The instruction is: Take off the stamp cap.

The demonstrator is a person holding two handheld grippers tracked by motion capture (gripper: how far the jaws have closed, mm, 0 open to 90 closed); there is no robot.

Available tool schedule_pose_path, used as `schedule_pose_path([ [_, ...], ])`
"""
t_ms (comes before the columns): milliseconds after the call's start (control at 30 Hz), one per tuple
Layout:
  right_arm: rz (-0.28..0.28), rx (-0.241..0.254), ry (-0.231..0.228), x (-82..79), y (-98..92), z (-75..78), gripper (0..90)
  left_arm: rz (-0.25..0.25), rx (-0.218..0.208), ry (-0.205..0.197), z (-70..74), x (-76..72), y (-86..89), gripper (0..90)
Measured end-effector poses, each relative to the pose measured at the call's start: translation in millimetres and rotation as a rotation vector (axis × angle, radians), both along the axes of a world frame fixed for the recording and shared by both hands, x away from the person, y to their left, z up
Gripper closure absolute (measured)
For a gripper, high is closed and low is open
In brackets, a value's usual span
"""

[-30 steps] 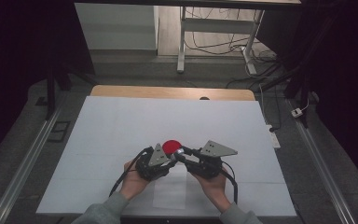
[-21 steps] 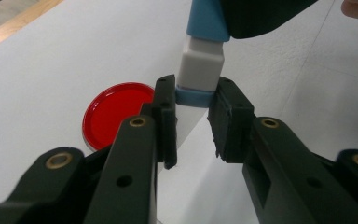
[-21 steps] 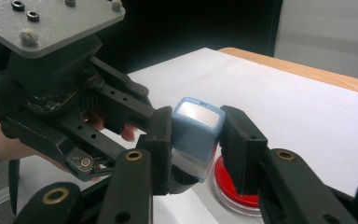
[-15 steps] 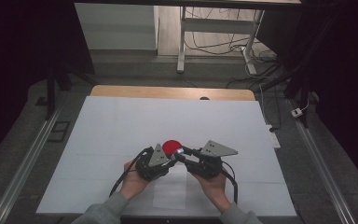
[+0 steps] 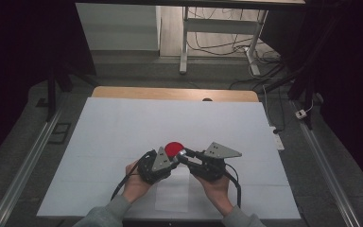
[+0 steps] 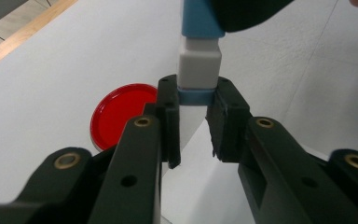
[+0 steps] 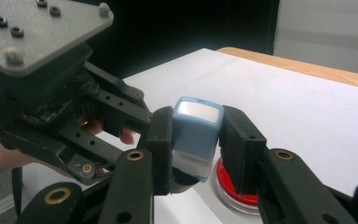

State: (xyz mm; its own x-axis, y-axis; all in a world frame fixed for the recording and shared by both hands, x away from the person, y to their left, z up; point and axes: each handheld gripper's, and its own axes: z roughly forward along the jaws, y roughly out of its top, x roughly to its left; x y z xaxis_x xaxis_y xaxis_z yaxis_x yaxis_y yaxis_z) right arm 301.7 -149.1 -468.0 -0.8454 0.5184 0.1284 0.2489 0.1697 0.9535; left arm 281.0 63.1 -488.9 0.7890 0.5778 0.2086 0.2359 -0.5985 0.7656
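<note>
Together, both grippers pinch one small blue-and-white block [image 7: 195, 140]: left gripper [image 6: 196, 123] and right gripper [image 7: 196, 144], above a red lid [image 6: 119, 112].

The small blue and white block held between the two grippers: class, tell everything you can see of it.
The small blue and white block is a squarish bar of smooth, plastic-looking material with rounded corners, light blue sections and a white section between them. It is held off the white table by both grippers: the left gripper clamps a blue band at one end, the right gripper grips the other. A red round dish lies just beyond it.
</note>
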Motion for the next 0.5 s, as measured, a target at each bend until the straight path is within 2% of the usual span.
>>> schedule_pose_path([
  [33, -0.008, 0.015, 0.002, -0.1, -1.6, 1.3, 66.3, 0.001, 0.007, 0.000, -1.5, 0.0, -0.7, 74.7],
  [67, -0.010, 0.027, 0.000, 0.6, -3.3, 2.7, 66.3, 0.000, -0.011, 0.005, -2.2, 0.0, -0.7, 74.7],
  [133, -0.010, 0.019, 0.005, 1.4, -5.5, 4.0, 66.3, -0.002, -0.030, 0.009, -1.1, 0.2, -0.6, 74.7],
  [267, -0.006, 0.007, 0.017, 1.8, -4.1, 0.6, 66.4, 0.007, -0.033, 0.011, -0.1, 1.0, 2.0, 74.7],
  [500, -0.011, 0.013, 0.010, 1.8, -5.5, 0.9, 66.3, 0.013, -0.029, 0.013, -0.9, 2.0, 3.3, 74.7],
])
